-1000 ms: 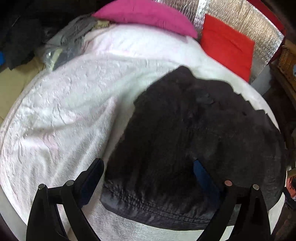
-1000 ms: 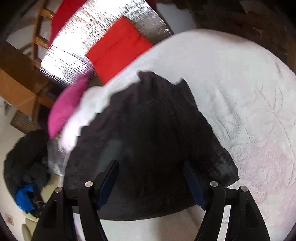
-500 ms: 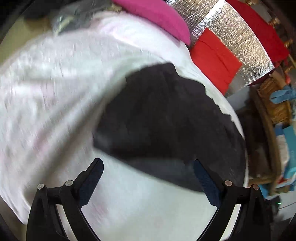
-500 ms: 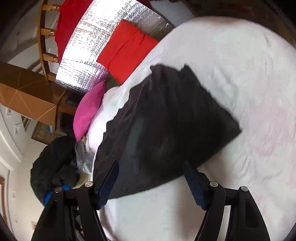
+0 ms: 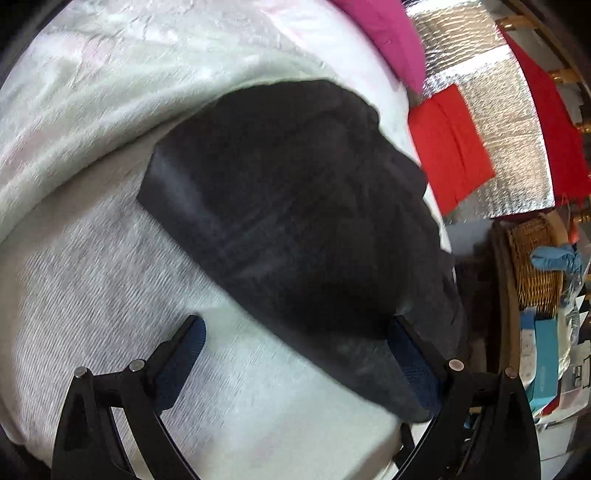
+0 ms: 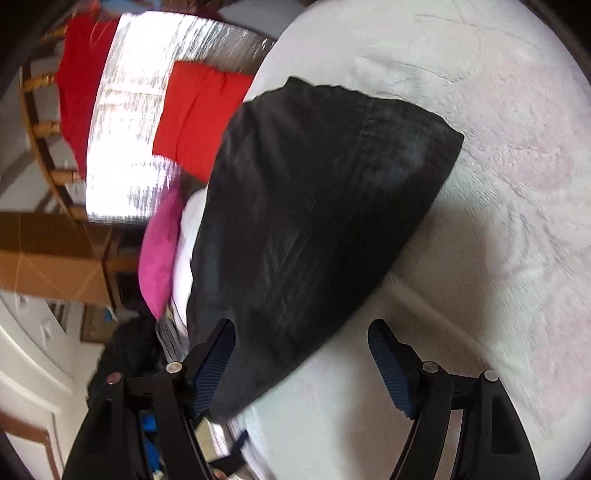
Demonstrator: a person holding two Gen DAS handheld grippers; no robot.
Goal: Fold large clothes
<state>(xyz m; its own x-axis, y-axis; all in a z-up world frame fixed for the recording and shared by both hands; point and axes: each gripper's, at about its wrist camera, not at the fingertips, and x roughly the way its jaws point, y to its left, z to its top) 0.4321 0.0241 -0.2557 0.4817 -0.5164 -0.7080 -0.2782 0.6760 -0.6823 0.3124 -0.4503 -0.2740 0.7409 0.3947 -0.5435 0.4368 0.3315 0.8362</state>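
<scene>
A black garment (image 5: pixel 295 203) lies folded into a thick flat bundle on the white bedspread (image 5: pixel 92 277). My left gripper (image 5: pixel 295 332) hovers open just over its near edge, and its right finger reaches the cloth's lower corner. In the right wrist view the same garment (image 6: pixel 314 203) fills the middle. My right gripper (image 6: pixel 301 332) is open over the garment's near corner and its jaws are opening. Cloth shows between the right gripper's fingers, but the pads do not press on it, and its left finger overlaps the dark edge.
A pink pillow (image 5: pixel 384 33), a red cushion (image 5: pixel 447 147) and a silver foil sheet (image 5: pixel 480 74) lie past the far end of the bed. A wicker basket (image 5: pixel 535 266) and boxes stand beside the bed. A heap of dark clothes (image 6: pixel 122 354) lies beyond the other side.
Both grippers have rolled and come down towards the garment's near edge, so it looks larger and tilted. The garment itself has stayed in place, and both jaws have stayed apart.
</scene>
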